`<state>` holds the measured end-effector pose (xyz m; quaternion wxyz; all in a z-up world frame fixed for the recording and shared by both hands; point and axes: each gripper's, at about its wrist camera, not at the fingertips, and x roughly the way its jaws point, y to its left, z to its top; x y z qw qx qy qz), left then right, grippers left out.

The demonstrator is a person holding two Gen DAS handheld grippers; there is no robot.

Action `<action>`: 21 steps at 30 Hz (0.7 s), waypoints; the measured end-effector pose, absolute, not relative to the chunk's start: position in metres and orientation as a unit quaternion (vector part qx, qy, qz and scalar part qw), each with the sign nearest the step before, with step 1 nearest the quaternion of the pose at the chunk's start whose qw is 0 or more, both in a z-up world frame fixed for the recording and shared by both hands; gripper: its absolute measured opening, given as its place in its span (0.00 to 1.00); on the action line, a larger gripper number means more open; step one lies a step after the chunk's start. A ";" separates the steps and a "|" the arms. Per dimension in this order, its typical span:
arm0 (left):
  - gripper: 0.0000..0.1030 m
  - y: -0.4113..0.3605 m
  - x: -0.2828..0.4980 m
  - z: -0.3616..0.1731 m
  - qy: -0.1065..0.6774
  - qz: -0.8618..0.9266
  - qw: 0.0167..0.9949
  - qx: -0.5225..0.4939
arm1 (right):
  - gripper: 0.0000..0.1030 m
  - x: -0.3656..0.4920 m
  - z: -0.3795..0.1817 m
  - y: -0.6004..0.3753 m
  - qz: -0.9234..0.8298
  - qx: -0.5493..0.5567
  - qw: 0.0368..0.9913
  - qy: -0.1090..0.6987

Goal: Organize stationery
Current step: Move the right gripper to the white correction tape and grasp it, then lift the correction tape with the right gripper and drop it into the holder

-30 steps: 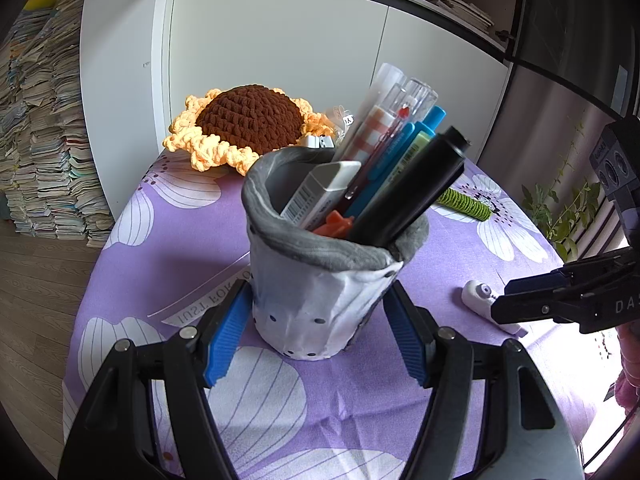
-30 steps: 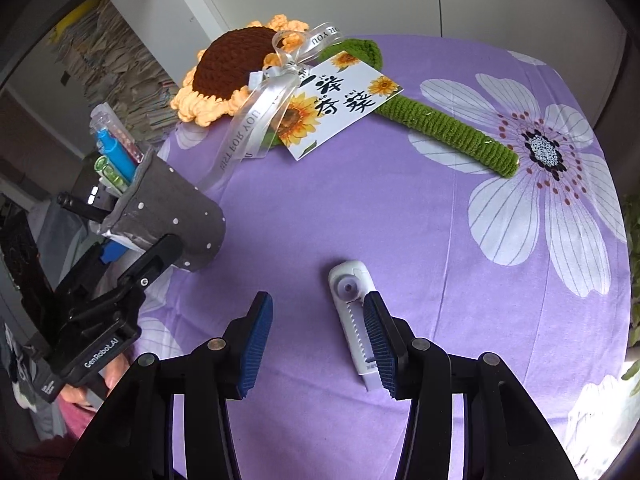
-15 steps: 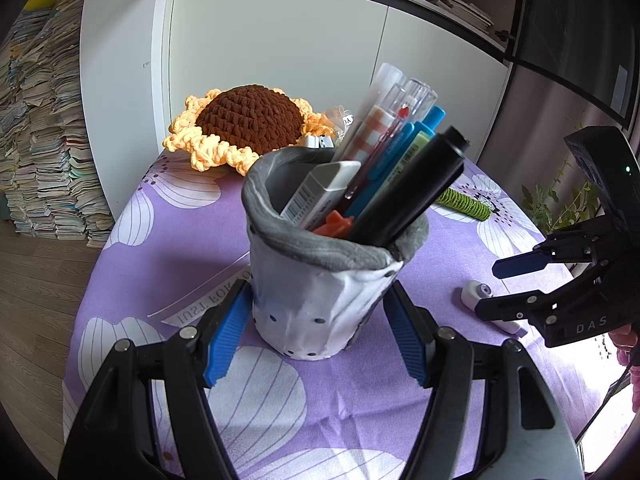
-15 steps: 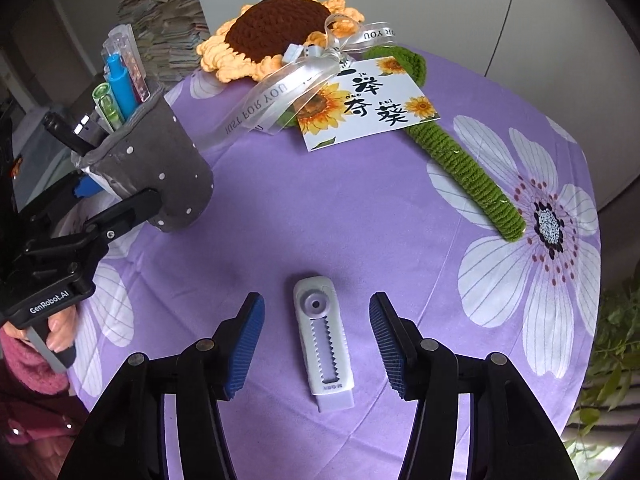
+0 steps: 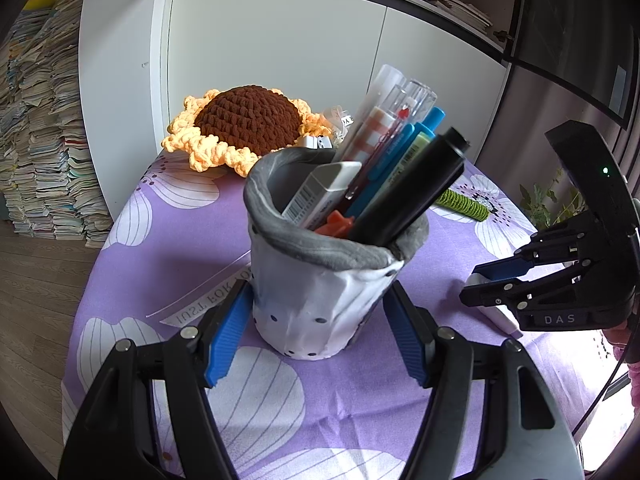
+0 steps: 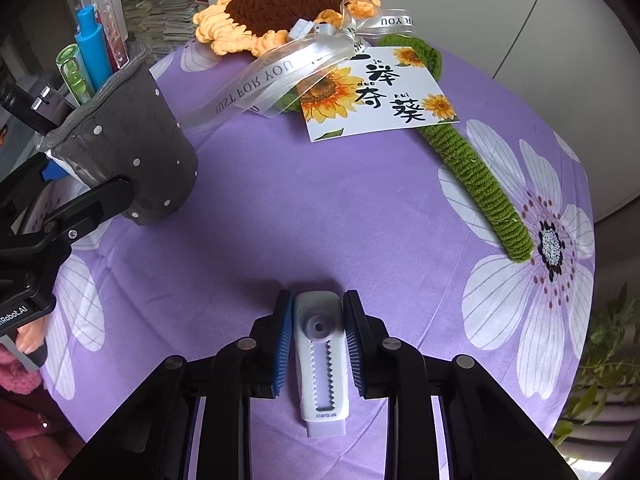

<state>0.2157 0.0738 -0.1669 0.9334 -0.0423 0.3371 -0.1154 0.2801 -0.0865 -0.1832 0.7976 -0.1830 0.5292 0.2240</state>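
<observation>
The right gripper (image 6: 316,344), its blue ribbed pads set narrow, is closed on the flanks of a white plastic slide eraser with a toothed track and a round grey button (image 6: 321,354), which lies lengthwise between the fingers on the purple cloth printed with large white flowers (image 6: 360,208); both pads appear to touch its sides. The left gripper (image 5: 316,336) sits with its blue pads spread wide around the base of a soft grey fabric pen pot with small dots and a rolled rim (image 5: 320,280), one pad touching or just beside each side of the pot; whether they press it I cannot tell. The pot stands upright on the cloth near the left edge of the right-hand view and is packed with stationery that leans to one side: a thick black marker (image 5: 408,192), blue pens (image 5: 404,148), clear-barrelled pens (image 5: 396,108), a white eraser in a barcoded sleeve (image 5: 320,192) and something orange low among them. Beyond the pot a translucent ribbon printed JUST FOR YOU (image 6: 280,76) trails across the cloth. It leads to a crocheted sunflower with a brown centre and orange petals (image 6: 280,4), whose green knitted stem (image 6: 476,168) runs away to the right beneath a white card with sunflowers and black characters (image 6: 380,96). Farthest off stand white cupboard doors (image 5: 280,52) and tall stacks of books (image 5: 36,140).
</observation>
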 end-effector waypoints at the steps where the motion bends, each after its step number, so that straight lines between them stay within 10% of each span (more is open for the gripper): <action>1: 0.65 0.074 0.215 -0.167 0.337 -0.116 0.933 -0.042 | 0.26 0.278 -0.180 -0.086 0.224 -0.182 0.800 0.526; 21: 0.65 0.073 0.215 -0.166 0.338 -0.122 0.933 -0.039 | 0.26 0.229 -0.002 -0.068 0.321 -0.051 0.886 0.332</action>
